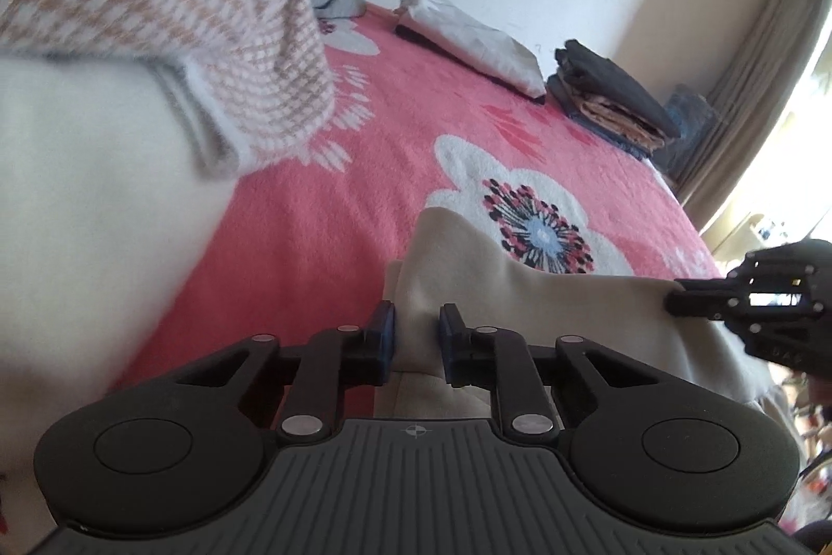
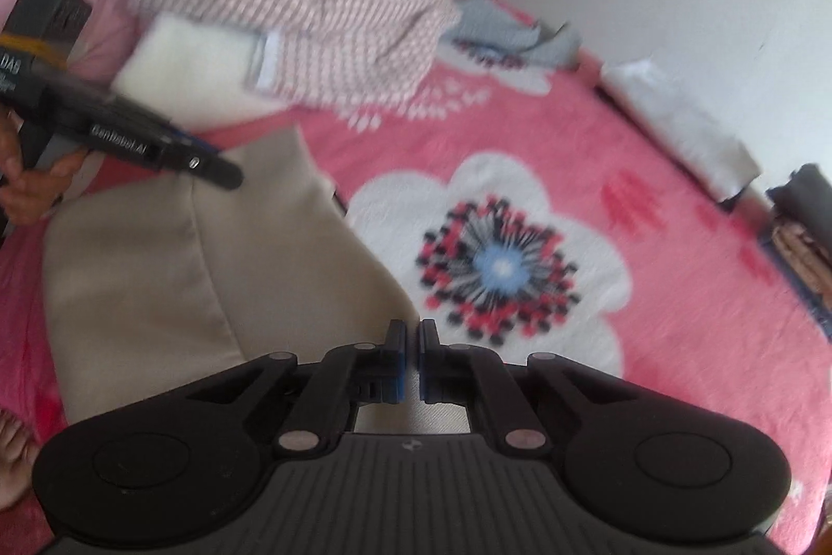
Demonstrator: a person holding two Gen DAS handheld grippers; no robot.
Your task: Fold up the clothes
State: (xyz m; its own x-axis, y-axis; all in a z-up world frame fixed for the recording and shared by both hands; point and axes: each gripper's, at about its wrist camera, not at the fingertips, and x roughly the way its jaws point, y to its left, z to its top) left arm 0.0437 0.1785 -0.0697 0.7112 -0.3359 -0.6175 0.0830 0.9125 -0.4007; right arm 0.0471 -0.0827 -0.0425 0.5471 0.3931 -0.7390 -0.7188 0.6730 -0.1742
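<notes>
While both grippers pinch one beige garment (image 2: 171, 253), it hangs stretched between them over the pink flowered blanket (image 1: 322, 211).

Because a fold needs a straight edge, the left gripper (image 1: 417, 336) has its blue pads closed on a bunched corner of the cloth, and the right gripper (image 2: 412, 357) is clenched on the opposite corner, its pads almost touching with a thin layer of fabric between. I judge this grip keeps the top edge tight, so the garment can be laid flat or doubled over on the free part of the blanket. A checked sweater (image 2: 312, 24) lies unfolded on a white pillow (image 2: 192, 61), well apart. Folded piles (image 1: 613, 92) wait along the wall, probably finished work.
</notes>
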